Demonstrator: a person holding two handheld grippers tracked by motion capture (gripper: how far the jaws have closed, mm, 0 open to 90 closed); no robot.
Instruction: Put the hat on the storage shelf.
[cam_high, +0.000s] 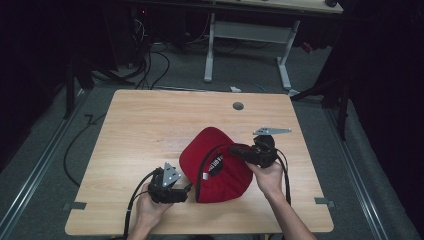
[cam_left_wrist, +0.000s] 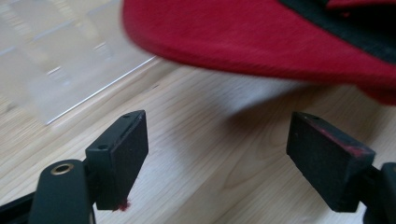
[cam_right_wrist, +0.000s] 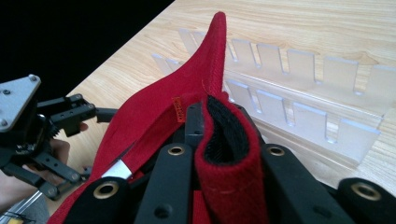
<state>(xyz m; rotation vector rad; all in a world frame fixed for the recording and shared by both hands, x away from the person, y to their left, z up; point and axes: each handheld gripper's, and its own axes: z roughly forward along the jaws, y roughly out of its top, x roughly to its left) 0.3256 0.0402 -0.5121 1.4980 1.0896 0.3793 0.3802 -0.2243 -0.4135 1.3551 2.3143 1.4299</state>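
Wooden and pale, the surface (cam_high: 150, 130) carries a red cap (cam_high: 220, 172) lying toward its near right part, upside down so the dark inner band and a white label show. A clear plastic rack (cam_right_wrist: 299, 88) with slotted walls sits on the wood just beyond the cap in the right gripper view, and a corner of it appears in the left gripper view too.

At the cap's right side, the right claw (cam_high: 235, 149), held in the person's right hand (cam_high: 270, 177), is clenched on the cap's edge; in its own view a fold of red cloth with black lining stands pinched between its jaws, and the brim rises to a point ahead.

Near the front edge, the left claw (cam_high: 187, 188), held in the left hand (cam_high: 150, 205), sits just beside the cap's left rim. Its jaws stand wide apart with nothing between them, released, and the red brim hangs above the wood ahead of them.
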